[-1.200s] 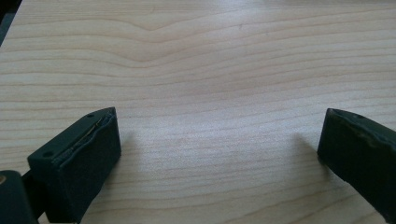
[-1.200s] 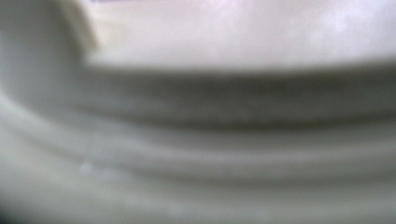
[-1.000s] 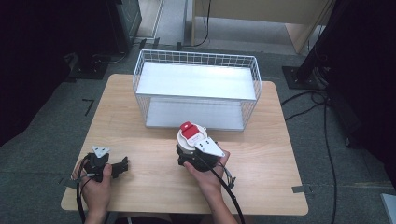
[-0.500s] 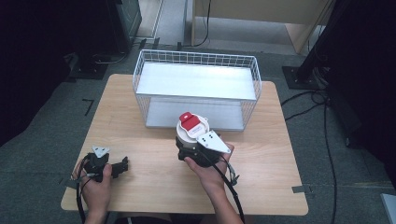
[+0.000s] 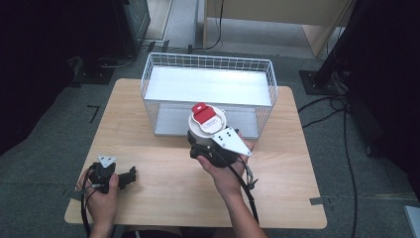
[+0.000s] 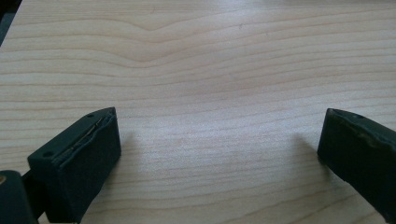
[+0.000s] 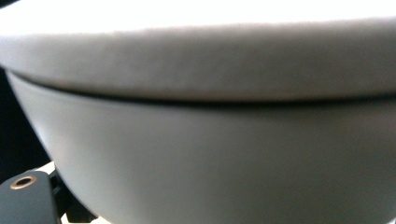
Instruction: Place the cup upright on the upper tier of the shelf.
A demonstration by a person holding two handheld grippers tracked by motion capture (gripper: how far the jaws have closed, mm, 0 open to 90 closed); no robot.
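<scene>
High view: right claw [image 5: 210,148] sits at frame centre, clamped on a white container [image 5: 205,130] with a red-and-white lid [image 5: 204,113]. Container is upright, held in front of the near side of the wire basket [image 5: 208,89], which stands at the far half of the worktop [image 5: 277,188] — can't tell from here whether the container's base touches the wood or sits just above it. Grey plate [image 5: 229,140] on the claw faces up, cable [image 5: 246,186] trails back along the forearm. Left claw [image 5: 130,176] is at lower left of the frame, near the front edge of the worktop, well apart from the container and basket.

Left gripper view: jaws spread wide — one at lower left, one at right edge, bare wood grain between them. Released, nothing gripped.

Right gripper view: container's white wall [image 7: 224,158] runs across the frame, very close and blurred, with the lid rim [image 7: 201,60] as a lighter band across the top. A black piece of the claw with a brass screw shows at the lower left corner.
</scene>
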